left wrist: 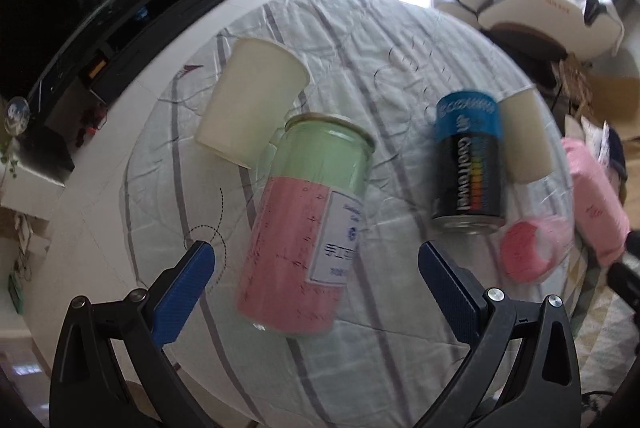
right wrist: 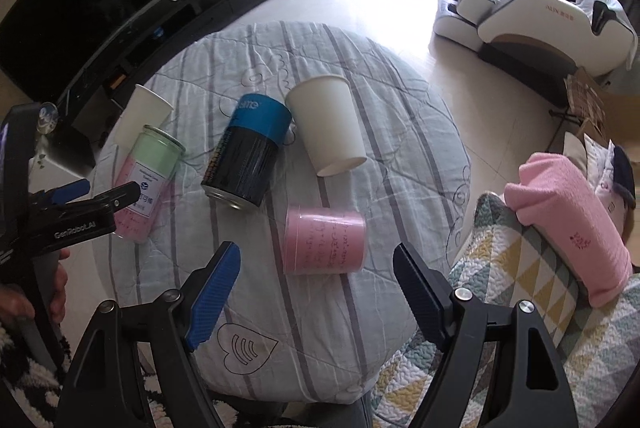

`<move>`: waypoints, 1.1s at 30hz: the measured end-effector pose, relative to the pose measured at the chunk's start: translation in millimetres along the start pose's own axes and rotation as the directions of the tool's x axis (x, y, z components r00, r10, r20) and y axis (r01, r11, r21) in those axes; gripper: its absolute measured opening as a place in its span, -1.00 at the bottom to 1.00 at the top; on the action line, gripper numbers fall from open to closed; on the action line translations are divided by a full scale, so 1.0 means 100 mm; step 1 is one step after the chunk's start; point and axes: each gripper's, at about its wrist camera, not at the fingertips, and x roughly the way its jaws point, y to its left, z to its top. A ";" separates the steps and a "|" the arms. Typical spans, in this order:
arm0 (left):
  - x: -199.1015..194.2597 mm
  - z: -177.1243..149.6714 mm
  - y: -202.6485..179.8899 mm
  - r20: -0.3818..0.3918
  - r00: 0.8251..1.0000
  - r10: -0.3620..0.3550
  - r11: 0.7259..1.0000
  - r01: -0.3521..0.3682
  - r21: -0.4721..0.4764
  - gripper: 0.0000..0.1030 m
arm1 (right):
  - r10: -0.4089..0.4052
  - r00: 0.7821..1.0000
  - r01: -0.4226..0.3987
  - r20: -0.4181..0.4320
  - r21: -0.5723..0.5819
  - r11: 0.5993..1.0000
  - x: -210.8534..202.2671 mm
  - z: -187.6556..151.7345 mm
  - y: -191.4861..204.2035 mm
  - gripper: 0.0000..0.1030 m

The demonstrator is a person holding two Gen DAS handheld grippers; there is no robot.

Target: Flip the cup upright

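Note:
A white paper cup (right wrist: 328,124) stands upside down on the striped cloth, mouth down; it shows blurred in the left wrist view (left wrist: 526,136). A second white paper cup (left wrist: 252,104) stands upside down at the far left, also in the right wrist view (right wrist: 142,116). A pink cup (right wrist: 324,240) stands mouth down near my right gripper (right wrist: 316,292), which is open and empty just in front of it. My left gripper (left wrist: 316,288) is open around the base of a green-and-pink can (left wrist: 304,228), not touching it.
A blue-and-black can (right wrist: 248,152) stands between the cups, also in the left wrist view (left wrist: 468,164). The round table (right wrist: 400,188) drops off on all sides. A pink towel (right wrist: 568,228) lies on a patterned cushion at right. A TV stand is at far left.

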 end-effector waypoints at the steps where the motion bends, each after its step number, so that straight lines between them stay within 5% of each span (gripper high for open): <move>1: 0.05 0.02 0.02 -0.011 1.000 0.007 1.000 -0.007 0.012 1.00 | -0.006 1.000 0.006 -0.006 0.008 1.000 0.02 -0.01 0.00 0.55; 6: 0.29 0.03 0.09 -0.086 0.996 -0.014 0.998 0.019 0.052 0.95 | -0.020 0.999 0.021 -0.037 0.039 0.999 0.13 -0.04 0.02 0.55; 9: 0.43 0.01 0.12 -0.144 0.989 -0.027 0.999 0.034 0.041 0.45 | -0.021 0.998 0.024 -0.057 0.045 0.999 0.20 -0.05 0.04 0.55; 19: 0.14 -0.15 0.05 -0.088 0.991 -0.099 0.995 0.099 -0.004 0.42 | -0.007 0.998 0.009 -0.055 0.040 0.999 0.20 -0.01 0.06 0.55; 33: -0.15 -0.79 -0.34 -0.024 0.997 -0.075 0.963 0.066 -0.261 0.41 | 0.029 0.998 -0.032 -0.061 -0.053 0.998 0.10 -0.12 -0.06 0.56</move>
